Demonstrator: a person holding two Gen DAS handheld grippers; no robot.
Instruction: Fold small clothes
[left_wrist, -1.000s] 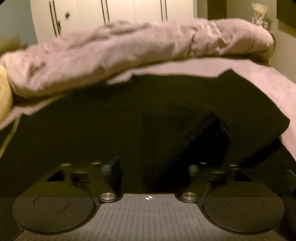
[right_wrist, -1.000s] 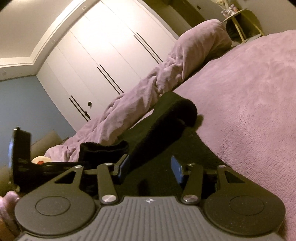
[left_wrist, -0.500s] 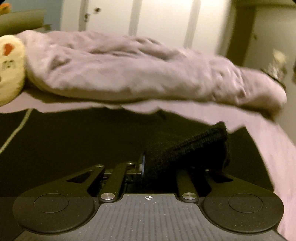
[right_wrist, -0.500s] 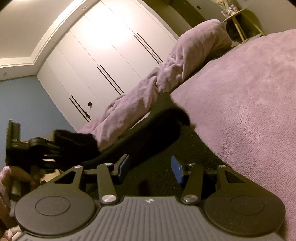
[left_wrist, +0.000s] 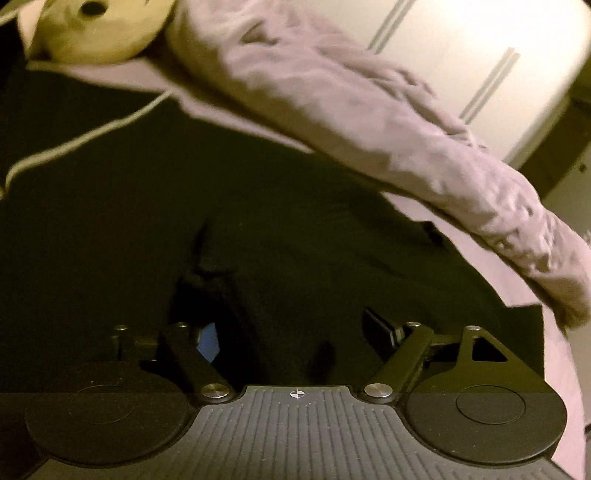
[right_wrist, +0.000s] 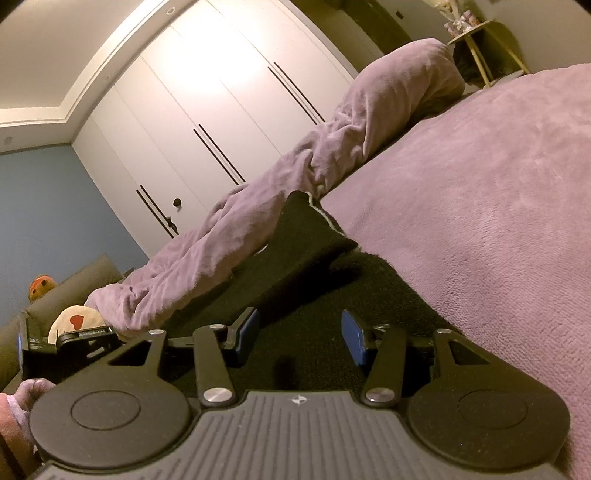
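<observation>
Jaws wide on both the left gripper (left_wrist: 295, 332) and right gripper (right_wrist: 299, 332) — neither holds the black garment (right_wrist: 306, 236), lying mid-frame on the purple bed (right_wrist: 480, 184). Between folds, likely; next needs a fresh edge grasp.

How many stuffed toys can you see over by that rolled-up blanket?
2. A cream toy with a red heart lies at the blanket's end; an orange one sits on the sofa behind. More may be hidden.
</observation>
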